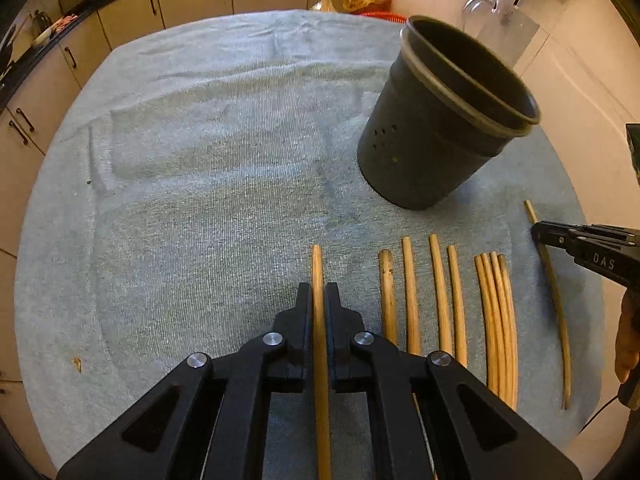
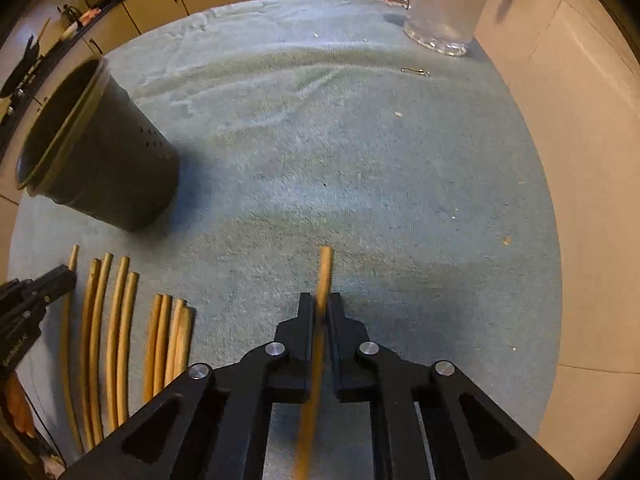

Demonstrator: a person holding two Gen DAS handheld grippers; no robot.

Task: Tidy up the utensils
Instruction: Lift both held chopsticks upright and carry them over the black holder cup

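Note:
My left gripper (image 1: 319,287) is shut on a wooden chopstick (image 1: 317,262) that lies lengthwise on the blue-grey towel (image 1: 192,168). To its right lie several more chopsticks (image 1: 440,300) in a row. A black perforated utensil holder (image 1: 436,132) stands upright behind them. My right gripper (image 2: 320,297) is shut on another chopstick (image 2: 325,268), the rightmost one, which looks blurred. In the right wrist view the holder (image 2: 108,160) stands at the left, the row of chopsticks (image 2: 120,320) lies below it, and the left gripper (image 2: 64,276) pinches the leftmost stick.
A clear glass pitcher (image 2: 444,4) stands at the towel's far right corner, with a paper clip (image 2: 416,71) near it. Cream cabinets (image 1: 192,0) and a dark counter run along the back. Right of the towel (image 2: 360,160) is bare pale countertop (image 2: 580,160).

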